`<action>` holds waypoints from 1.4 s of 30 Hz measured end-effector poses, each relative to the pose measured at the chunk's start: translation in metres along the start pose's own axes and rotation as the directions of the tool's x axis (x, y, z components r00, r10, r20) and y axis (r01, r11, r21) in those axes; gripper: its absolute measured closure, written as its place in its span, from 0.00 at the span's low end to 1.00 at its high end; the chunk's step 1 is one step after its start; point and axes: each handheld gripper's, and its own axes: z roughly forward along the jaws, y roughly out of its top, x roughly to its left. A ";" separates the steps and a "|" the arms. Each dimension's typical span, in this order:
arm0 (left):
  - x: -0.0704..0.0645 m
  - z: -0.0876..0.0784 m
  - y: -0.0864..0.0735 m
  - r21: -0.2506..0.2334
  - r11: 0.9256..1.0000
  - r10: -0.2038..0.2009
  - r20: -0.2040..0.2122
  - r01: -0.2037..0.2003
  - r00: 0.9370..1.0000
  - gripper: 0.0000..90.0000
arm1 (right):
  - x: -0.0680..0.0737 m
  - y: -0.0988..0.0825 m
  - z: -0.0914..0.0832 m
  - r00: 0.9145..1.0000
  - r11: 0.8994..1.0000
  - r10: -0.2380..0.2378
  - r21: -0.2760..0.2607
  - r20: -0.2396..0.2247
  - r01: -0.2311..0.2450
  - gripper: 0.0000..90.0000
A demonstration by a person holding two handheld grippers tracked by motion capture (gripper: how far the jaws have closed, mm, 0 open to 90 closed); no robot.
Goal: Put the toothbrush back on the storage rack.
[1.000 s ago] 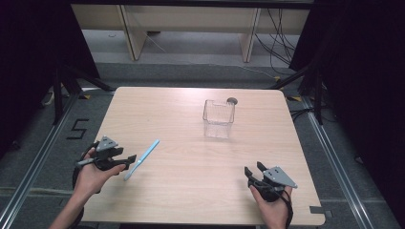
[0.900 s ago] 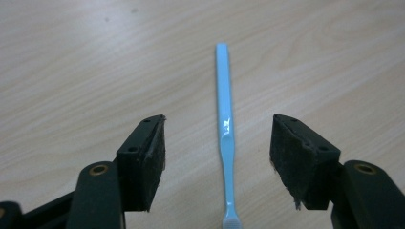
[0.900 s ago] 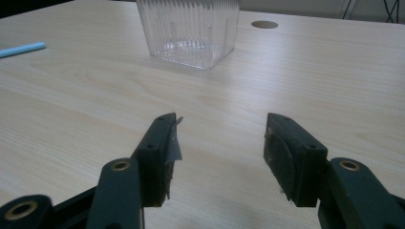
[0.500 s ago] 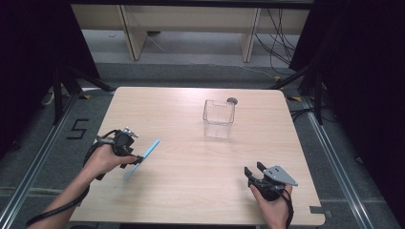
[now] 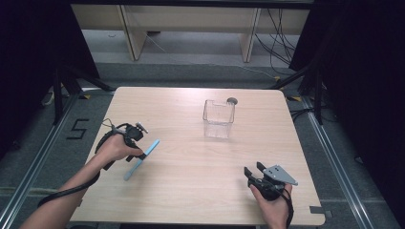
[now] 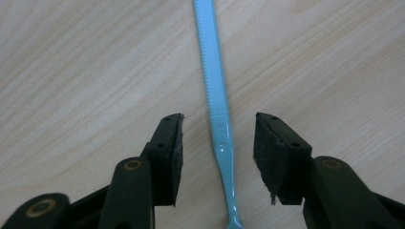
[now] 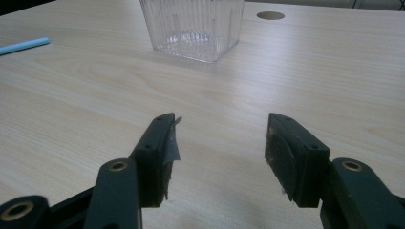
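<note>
On the far left of the high view I see my left gripper [image 5: 135, 141] held low over the pale wooden counter [image 5: 191, 191], right at the long, thin light-blue plastic stick [image 5: 142, 159] that lies flat near the counter's left edge. In the left gripper view its jaws stand wide apart, one on each side of the stick [image 6: 217, 119], and I see a gap between each pad and the plastic, so they hold nothing. The stick has a ridged stretch farther from the camera and a smooth, narrower end near the bottom of that view. Moving right, a clear, ribbed, square plastic container [image 5: 218, 117] stands upright toward the counter's far side, with a small round hole [image 5: 232, 100] in the counter just behind it. At the near right my right gripper [image 5: 253, 172] rests by the counter's front edge, well apart from the container. Its jaws are wide open and empty, pointing across bare wood toward the container [image 7: 193, 28].
</note>
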 end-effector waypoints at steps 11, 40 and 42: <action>-0.005 0.013 0.006 0.067 0.998 -0.007 0.014 0.006 1.000 0.66 | -0.001 0.000 0.002 1.000 1.000 0.001 0.002 -0.001 -0.001 0.50; -0.005 0.023 0.013 0.142 0.988 0.057 0.023 -0.059 0.998 0.82 | 0.002 0.001 0.002 1.000 0.999 0.016 0.031 -0.004 -0.016 0.49; -0.005 0.024 0.013 0.146 0.987 0.058 0.025 -0.061 0.998 0.83 | 0.002 0.001 0.002 1.000 0.999 0.016 0.030 -0.005 -0.016 0.49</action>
